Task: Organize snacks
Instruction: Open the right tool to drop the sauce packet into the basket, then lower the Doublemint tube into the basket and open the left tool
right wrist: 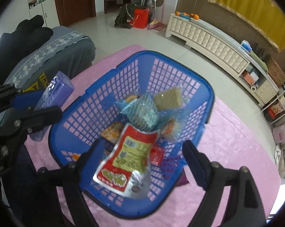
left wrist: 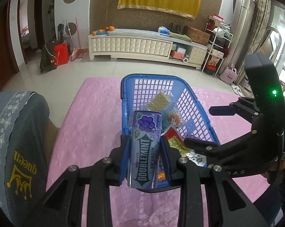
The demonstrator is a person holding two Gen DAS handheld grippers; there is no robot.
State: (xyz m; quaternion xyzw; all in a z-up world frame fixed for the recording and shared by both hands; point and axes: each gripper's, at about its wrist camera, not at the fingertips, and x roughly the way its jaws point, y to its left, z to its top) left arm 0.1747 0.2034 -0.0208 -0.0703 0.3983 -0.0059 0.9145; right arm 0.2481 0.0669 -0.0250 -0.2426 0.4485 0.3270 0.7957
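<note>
Left wrist view: the left gripper (left wrist: pixel 144 151) pinches a purple gum box (left wrist: pixel 144 149) above the blue basket (left wrist: pixel 195 102), its long axis pointing away along the fingers. Right wrist view: the right gripper (right wrist: pixel 142 162) stands spread, nothing pinched, over a red pouch (right wrist: pixel 127 158) lying lengthwise in the basket.

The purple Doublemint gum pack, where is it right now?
The Doublemint pack is clamped in the left gripper, held above the near end of the blue basket; the right wrist view shows it off the basket's left side.

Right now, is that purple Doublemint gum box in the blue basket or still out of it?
Out. The gum box is clamped between the left gripper's fingers, held above the basket.
</note>
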